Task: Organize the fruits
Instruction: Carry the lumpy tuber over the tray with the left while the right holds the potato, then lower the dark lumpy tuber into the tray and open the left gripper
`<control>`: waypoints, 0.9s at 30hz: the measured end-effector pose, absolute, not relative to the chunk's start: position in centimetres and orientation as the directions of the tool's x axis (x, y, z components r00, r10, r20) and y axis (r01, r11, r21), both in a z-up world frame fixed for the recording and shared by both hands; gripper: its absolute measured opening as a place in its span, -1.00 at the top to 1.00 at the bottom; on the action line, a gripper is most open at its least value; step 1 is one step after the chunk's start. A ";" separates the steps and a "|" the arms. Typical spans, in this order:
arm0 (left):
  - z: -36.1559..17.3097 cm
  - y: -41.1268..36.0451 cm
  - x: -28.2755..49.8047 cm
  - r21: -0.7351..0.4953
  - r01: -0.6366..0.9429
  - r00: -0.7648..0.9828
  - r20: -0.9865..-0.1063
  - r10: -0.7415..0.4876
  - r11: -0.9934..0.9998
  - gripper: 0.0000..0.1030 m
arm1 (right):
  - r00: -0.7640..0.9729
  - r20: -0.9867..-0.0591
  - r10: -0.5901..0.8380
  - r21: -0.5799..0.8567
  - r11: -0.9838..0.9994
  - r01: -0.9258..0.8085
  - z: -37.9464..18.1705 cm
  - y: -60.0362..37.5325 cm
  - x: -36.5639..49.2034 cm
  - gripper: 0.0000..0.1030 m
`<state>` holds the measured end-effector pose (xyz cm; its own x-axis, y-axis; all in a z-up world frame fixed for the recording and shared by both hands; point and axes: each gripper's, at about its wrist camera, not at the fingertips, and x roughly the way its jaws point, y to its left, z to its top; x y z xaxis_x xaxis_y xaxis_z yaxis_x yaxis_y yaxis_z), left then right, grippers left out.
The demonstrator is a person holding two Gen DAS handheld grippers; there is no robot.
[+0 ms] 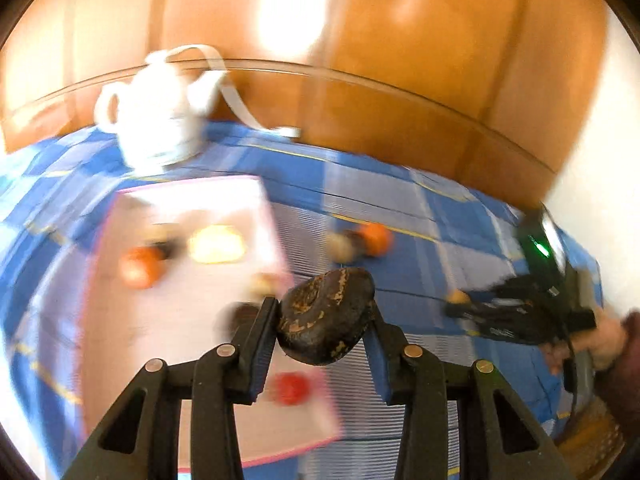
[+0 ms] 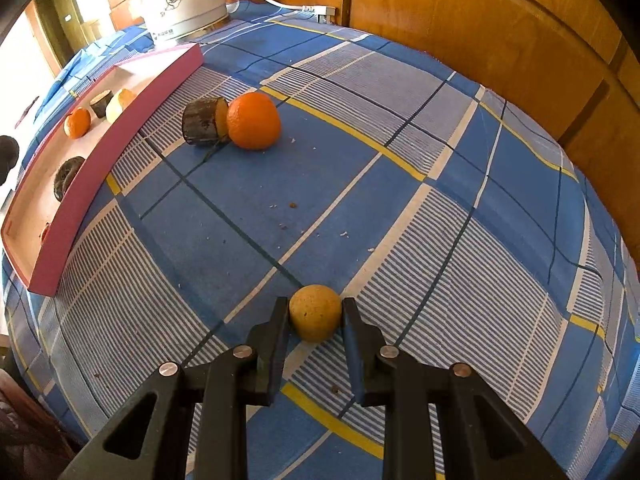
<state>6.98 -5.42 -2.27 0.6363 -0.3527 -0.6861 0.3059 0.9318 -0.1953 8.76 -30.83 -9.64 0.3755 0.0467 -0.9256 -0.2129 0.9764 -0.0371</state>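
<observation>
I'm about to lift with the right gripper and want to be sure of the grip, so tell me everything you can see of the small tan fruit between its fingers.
The small tan fruit is round, dull yellow-tan, with a matte, finely speckled skin and one tiny dark spot. It looks whole and undamaged. It sits low on the blue checked tablecloth, on a pale stripe, apart from the other fruit. The right gripper is shut on it, one black finger pressing each side near its widest part. Its underside is hidden.

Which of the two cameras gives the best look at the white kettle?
The right wrist view. The white kettle sits sharp at the back of the table, its printed label readable as marks, though its top is cut off by the picture's edge. The left wrist view shows the whole kettle, handle and spout, but badly blurred.
</observation>
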 end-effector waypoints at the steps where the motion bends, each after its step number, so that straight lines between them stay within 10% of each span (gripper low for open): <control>1: -2.2 -3.9 7.2 -0.200 0.271 0.647 -0.687 -0.332 0.941 0.19 | 0.377 -0.925 0.044 -0.041 0.976 -0.214 -9.7 -30.7 8.7 0.50; 9: -4.1 4.6 8.9 -0.281 0.049 0.626 -0.739 -0.249 0.958 0.19 | 0.381 -0.924 0.029 -0.053 0.978 -0.204 -9.8 -30.3 8.6 0.50; 27: -7.4 0.5 16.2 -0.235 0.073 0.553 -0.799 -0.236 0.969 0.10 | 0.383 -0.923 0.028 -0.055 0.977 -0.205 -10.0 -30.1 8.5 0.50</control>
<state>16.20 0.50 -7.40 0.5529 -0.2359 -0.7991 0.0734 0.9692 -0.2353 8.52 -30.13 -10.04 0.3827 0.0279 -0.9235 -0.2048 0.9772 -0.0553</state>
